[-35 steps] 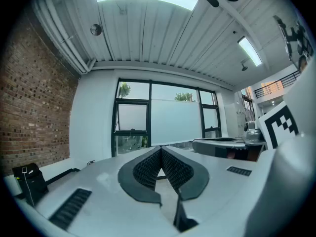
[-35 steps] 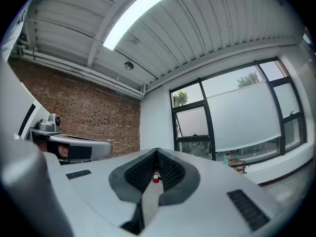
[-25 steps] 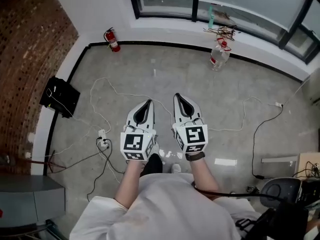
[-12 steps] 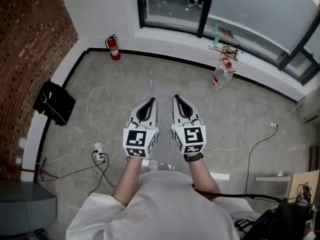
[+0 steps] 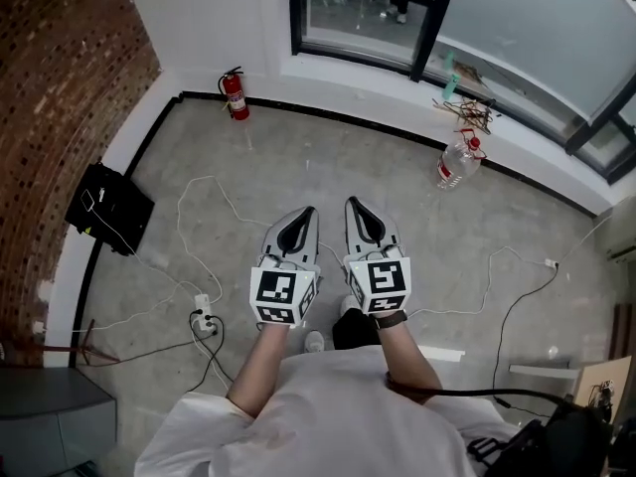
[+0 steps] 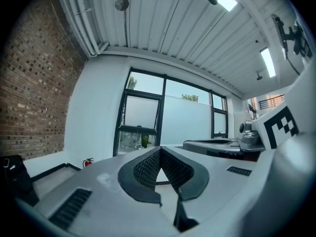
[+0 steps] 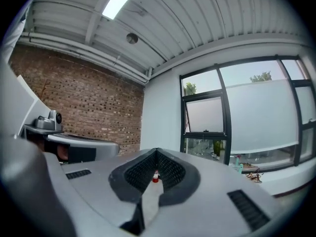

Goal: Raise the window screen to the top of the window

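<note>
This is looking like a bare, industrial-style work space rather than a home. A raw concrete floor (image 5: 328, 167) is running up to a white wall (image 5: 199, 18), and an exposed brick wall (image 5: 50, 117) is closing off one side. A ribbed metal ceiling (image 6: 187, 28) is carrying pipes (image 6: 86, 23) and a strip light (image 7: 121, 1). Tall black-framed windows (image 5: 358, 13) are filling the far wall. A fire extinguisher (image 5: 236, 94) is standing by the baseboard, white cables (image 5: 199, 197) are trailing loose across the floor to a power strip (image 5: 205, 318), and a black case (image 5: 109, 208) and a plastic bottle (image 5: 457, 164) are sitting straight on the concrete.
</note>
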The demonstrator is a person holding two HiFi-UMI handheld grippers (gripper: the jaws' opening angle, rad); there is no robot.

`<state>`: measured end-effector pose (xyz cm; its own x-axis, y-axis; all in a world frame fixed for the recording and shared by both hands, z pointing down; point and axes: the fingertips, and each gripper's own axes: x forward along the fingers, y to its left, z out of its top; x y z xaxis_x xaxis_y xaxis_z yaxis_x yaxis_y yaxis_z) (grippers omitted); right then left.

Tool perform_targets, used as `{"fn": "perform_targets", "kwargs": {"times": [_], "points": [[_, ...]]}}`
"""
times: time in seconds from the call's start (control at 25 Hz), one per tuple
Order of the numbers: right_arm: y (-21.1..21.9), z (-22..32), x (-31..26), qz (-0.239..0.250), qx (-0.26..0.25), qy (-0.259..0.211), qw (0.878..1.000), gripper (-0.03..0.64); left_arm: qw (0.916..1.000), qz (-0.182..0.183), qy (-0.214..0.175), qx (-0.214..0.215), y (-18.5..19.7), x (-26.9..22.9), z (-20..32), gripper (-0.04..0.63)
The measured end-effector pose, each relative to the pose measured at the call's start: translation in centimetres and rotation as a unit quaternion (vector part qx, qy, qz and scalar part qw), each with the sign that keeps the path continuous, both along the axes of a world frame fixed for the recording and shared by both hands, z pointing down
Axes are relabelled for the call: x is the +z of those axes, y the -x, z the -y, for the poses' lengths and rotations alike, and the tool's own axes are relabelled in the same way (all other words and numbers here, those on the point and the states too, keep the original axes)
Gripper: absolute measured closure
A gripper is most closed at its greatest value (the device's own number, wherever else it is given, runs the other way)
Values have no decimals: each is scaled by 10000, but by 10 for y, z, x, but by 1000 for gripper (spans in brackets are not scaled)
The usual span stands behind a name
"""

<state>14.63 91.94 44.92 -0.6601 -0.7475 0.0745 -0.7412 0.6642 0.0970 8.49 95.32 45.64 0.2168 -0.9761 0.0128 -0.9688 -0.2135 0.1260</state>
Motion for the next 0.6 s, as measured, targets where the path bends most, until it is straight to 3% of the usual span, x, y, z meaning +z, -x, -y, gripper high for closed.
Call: {"fn": "perform_targets", "kwargs": {"times": [0.32, 0.6], "points": [[43, 118, 1, 199, -208, 96, 9995, 617, 9996, 99, 100, -238, 45, 7, 114, 597], [60, 253, -57, 478, -297, -465, 9973, 617, 9966, 318, -409, -644, 70, -44, 244, 596]]}}
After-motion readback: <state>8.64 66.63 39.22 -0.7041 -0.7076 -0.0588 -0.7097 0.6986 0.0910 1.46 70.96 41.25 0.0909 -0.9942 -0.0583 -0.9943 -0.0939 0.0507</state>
